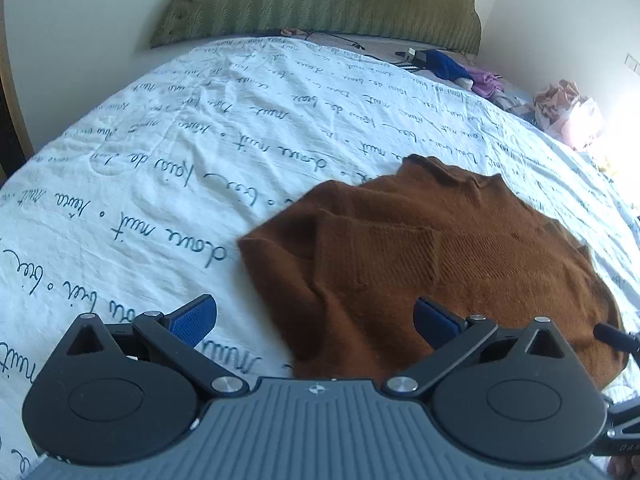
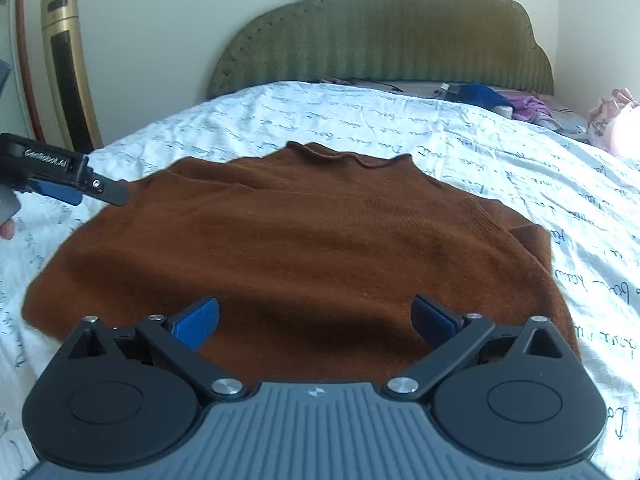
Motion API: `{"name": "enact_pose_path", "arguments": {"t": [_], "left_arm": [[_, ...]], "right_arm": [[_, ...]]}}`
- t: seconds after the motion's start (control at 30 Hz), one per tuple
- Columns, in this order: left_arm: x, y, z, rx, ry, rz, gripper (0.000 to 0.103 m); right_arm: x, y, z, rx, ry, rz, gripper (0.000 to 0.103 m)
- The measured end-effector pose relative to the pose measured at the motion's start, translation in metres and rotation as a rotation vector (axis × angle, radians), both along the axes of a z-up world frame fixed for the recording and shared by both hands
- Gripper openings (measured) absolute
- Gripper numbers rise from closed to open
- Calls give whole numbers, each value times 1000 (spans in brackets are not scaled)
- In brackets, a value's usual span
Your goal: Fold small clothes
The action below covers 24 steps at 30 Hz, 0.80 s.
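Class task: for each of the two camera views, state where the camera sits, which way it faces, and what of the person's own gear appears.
Left wrist: on the left gripper, facing the headboard over the brown sweater's left side; own open fingers show.
Right wrist: on the right gripper, facing the headboard over the sweater's middle; own open fingers and the left gripper show.
Shared: sweater, bedsheet, headboard.

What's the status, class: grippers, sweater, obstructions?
Left gripper open, right gripper open, both empty. Brown knitted sweater flat on script-printed white bedsheet, sleeves tucked in. Nothing blocking.
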<state>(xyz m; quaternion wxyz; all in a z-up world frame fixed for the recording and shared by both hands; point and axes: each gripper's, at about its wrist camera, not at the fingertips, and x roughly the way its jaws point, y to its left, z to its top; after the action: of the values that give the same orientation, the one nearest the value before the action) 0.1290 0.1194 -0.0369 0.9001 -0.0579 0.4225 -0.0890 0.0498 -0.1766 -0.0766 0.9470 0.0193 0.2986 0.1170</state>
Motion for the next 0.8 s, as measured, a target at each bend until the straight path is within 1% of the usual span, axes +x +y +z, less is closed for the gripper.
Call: {"name": "enact_pose_path", "arguments": {"t": [0.1, 0.17, 0.27, 0.4, 0.47, 0.53, 0.6, 0.63, 0.7, 0.73, 0.8], "left_arm": [[19, 37, -9, -176, 74, -11, 103], [32, 49, -18, -255, 125, -23, 103], [49, 51, -31, -372, 177, -70, 103], [71, 50, -39, -449, 226, -48, 103], [79, 49, -41, -489, 256, -52, 103], [86, 45, -43, -537, 306, -65, 103], [89, 37, -42, -551, 330, -110, 103], [91, 30, -43, -543, 347, -142, 103], [94, 19, -44, -506, 367, -178, 98], [96, 15, -45, -482, 371, -180, 93], [101, 12, -48, -460, 370, -189, 72]], "right_arm": [[-11, 15, 6, 38, -33, 16, 103], [-16, 27, 9, 61, -41, 53, 103], [-21, 46, 11, 60, -38, 93, 103], [-25, 64, 12, 39, -38, 124, 103], [-27, 67, 13, 55, -37, 128, 103], [-28, 69, 13, 76, -42, 135, 103], [-28, 75, 15, 80, -44, 144, 103], [-27, 78, 15, 75, -45, 150, 103], [-26, 90, 17, 58, -54, 165, 103], [-27, 95, 18, 47, -60, 174, 103], [-28, 109, 20, 24, -73, 209, 103]]}}
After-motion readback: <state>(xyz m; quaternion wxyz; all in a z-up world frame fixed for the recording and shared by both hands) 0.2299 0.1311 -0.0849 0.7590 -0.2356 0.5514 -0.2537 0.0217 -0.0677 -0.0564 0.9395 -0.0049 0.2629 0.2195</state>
